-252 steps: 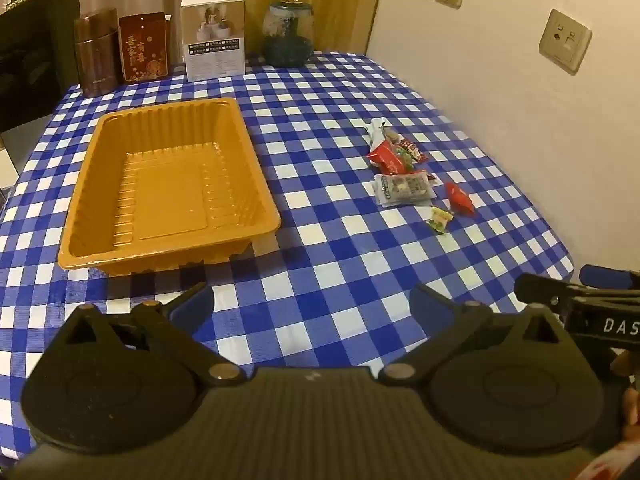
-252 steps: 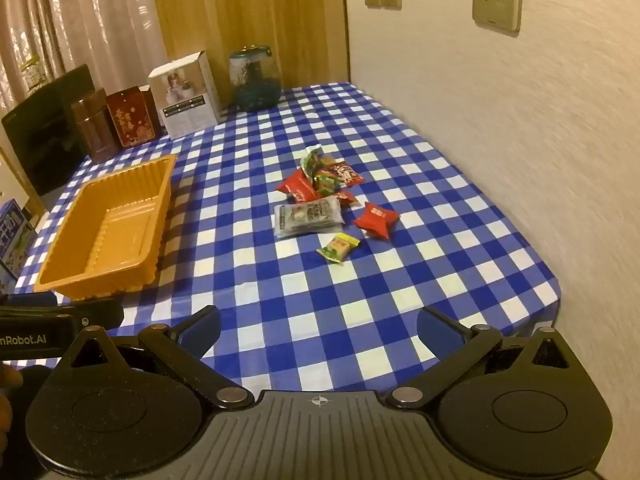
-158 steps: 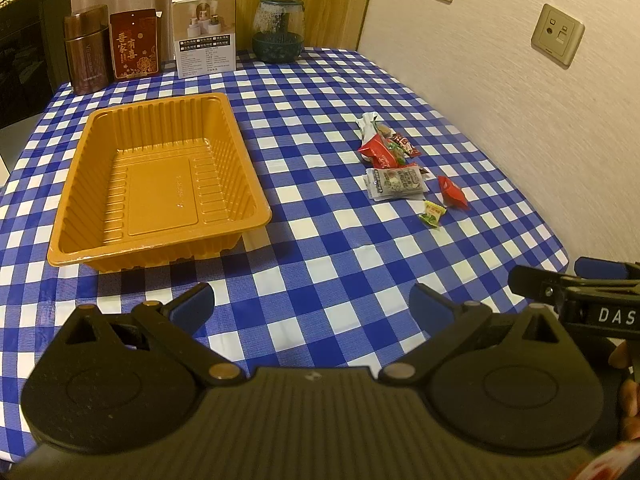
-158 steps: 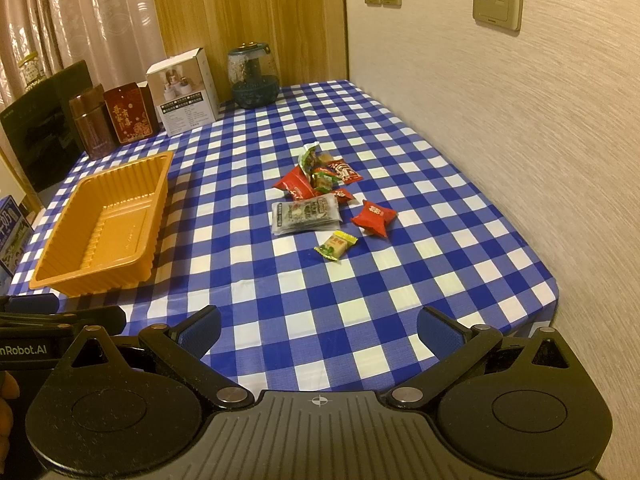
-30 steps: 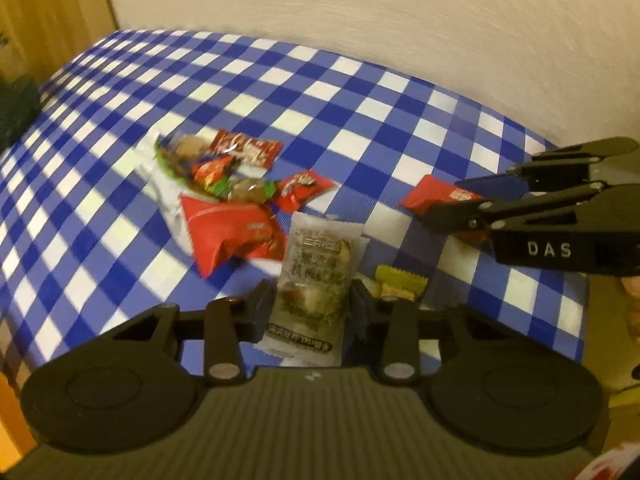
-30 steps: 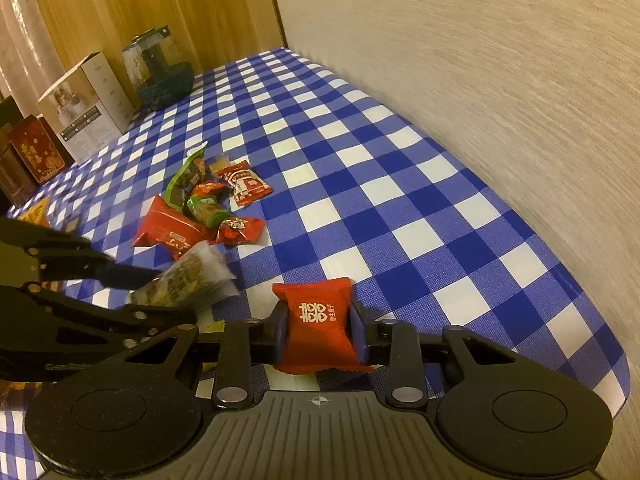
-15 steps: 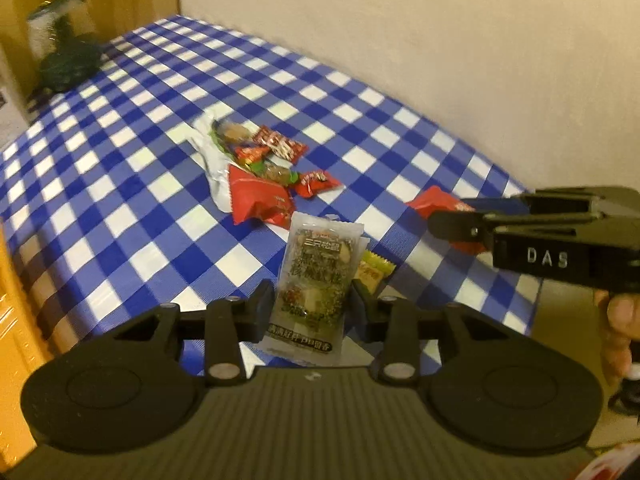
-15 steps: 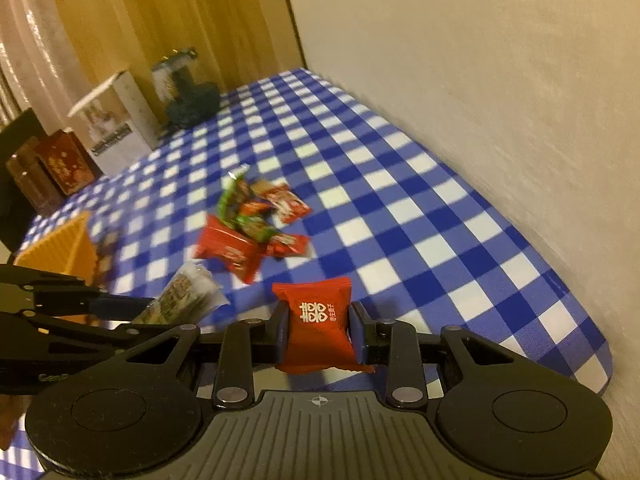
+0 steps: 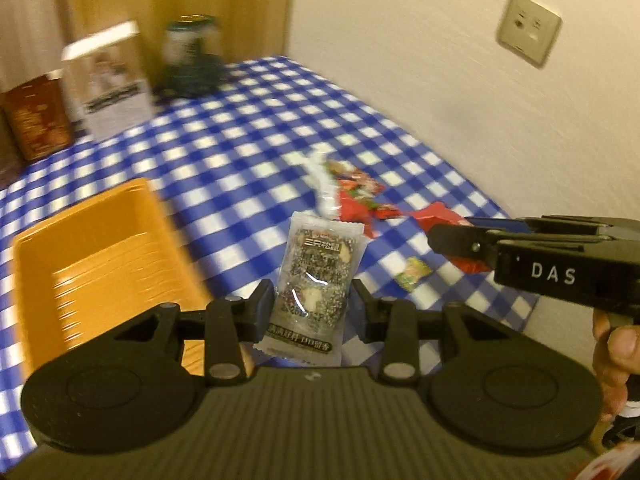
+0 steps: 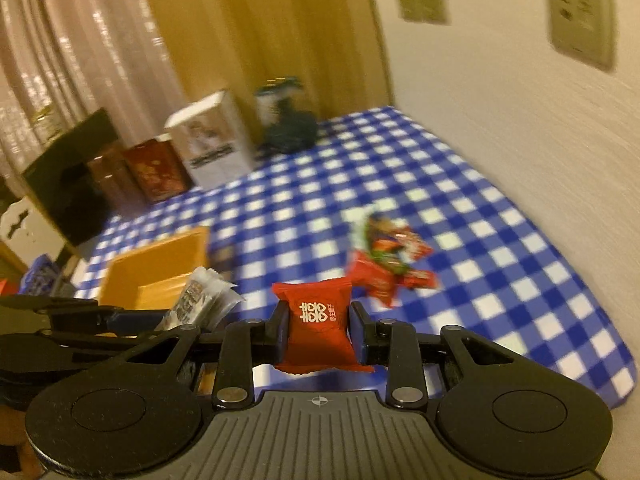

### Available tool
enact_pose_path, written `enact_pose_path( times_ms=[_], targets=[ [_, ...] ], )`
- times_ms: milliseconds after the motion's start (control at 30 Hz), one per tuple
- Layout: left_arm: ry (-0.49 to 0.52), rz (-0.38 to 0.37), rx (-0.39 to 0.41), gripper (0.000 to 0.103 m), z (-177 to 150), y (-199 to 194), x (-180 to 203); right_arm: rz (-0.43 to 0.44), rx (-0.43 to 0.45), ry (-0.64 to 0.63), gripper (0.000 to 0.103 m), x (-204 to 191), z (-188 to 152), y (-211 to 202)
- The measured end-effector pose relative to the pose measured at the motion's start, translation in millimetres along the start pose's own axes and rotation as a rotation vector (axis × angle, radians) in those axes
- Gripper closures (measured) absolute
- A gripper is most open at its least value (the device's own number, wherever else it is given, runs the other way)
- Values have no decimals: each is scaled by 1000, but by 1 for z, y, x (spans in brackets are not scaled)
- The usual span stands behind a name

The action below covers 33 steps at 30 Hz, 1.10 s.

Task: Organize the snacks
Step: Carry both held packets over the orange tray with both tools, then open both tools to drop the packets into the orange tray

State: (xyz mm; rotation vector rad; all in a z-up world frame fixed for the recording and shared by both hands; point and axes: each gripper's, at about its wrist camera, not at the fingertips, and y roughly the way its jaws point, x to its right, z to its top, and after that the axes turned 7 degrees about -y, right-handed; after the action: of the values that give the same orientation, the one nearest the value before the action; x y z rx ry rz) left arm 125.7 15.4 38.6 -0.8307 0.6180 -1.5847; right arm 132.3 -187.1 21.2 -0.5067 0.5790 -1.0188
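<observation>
My left gripper (image 9: 312, 312) is shut on a clear nut-snack packet (image 9: 316, 280) and holds it in the air; the packet also shows in the right wrist view (image 10: 200, 304). My right gripper (image 10: 318, 334) is shut on a red snack packet (image 10: 318, 324), also lifted; this gripper shows in the left wrist view (image 9: 460, 240). The orange tray (image 9: 100, 248) lies on the checked table to the left and also shows in the right wrist view (image 10: 160, 272). A pile of loose snacks (image 9: 356, 196) stays on the cloth, also in the right wrist view (image 10: 384, 256). A small yellow candy (image 9: 412, 272) lies near it.
A white box (image 9: 108, 76), a dark glass jar (image 9: 192, 60) and a red-brown box (image 9: 36, 120) stand along the table's far edge. The wall with sockets (image 9: 528, 28) runs along the right. The table's right edge (image 10: 600, 320) is near.
Both grippers have risen and swung left with their packets; the orange tray has come into view. Earlier both grippers were open and empty above the table's near end.
</observation>
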Motion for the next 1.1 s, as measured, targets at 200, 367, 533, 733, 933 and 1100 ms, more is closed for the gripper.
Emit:
enact_pose_path(
  times_ms=[200,367,533,733,933,1100],
  targets=[
    [-65,102,18,66,-20,-36,-56,80,-13,-56,71,-61,-2,9],
    [-129,156,23,66,-36,-52,-98,130,-42,-102,71,-106,-8,27],
    [-177,184,24,66,-48,-58,-130,165,-71,-140,71,-138,-11,50],
    [-215,190,19,66,-53,-54,-152,183,-95,-162,71,-157,-11,70],
    [-229,199,4,66,-55,-43,-165,192,-107,-161,71,-160,-11,85],
    [-239,200,-4,66,-53,-33,-173,193,-122,-153,71,-158,-12,98]
  ],
)
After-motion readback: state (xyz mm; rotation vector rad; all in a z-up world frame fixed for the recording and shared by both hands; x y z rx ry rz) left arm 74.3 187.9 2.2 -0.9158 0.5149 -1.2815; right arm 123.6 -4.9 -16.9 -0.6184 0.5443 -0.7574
